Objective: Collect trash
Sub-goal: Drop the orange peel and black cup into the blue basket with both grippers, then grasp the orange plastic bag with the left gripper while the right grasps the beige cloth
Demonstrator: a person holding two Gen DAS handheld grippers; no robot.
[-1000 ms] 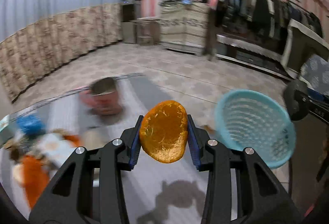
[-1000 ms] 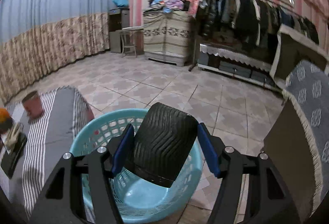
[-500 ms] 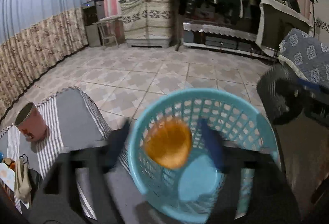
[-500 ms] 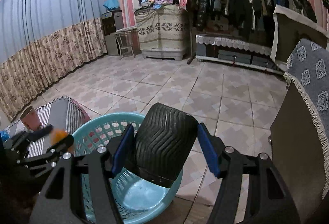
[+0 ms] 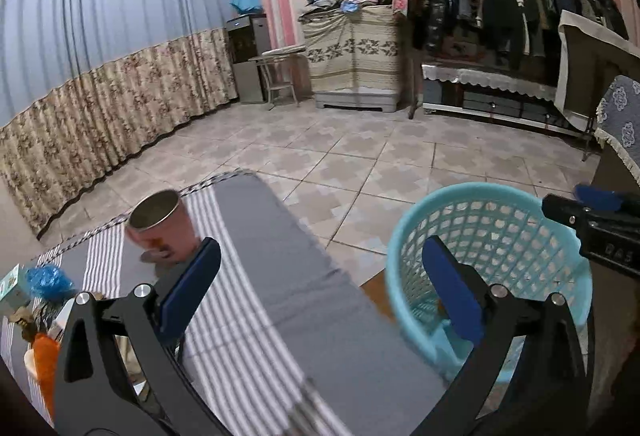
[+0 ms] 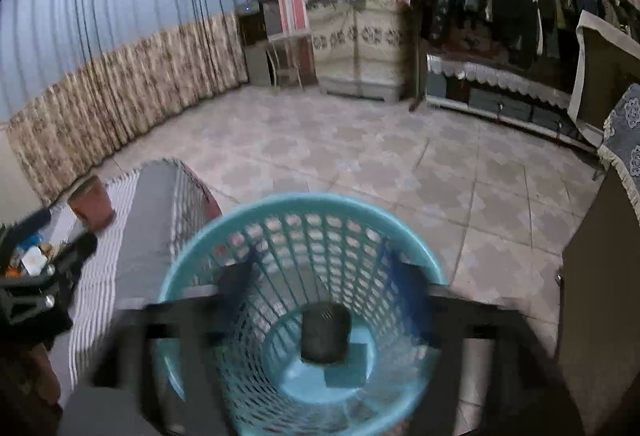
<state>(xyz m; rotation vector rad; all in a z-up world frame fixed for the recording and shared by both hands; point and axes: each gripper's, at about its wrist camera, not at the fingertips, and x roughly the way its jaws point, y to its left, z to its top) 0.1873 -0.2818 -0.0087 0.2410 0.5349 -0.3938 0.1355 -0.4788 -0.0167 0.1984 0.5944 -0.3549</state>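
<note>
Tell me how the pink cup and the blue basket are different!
The pink metal-rimmed cup has solid walls; the light-blue plastic basket is full of holes. The cup looks much smaller than the basket. The cup stands on the striped grey cloth, while the basket sits beside it, lower. Both are round, upright and open on top.
</note>
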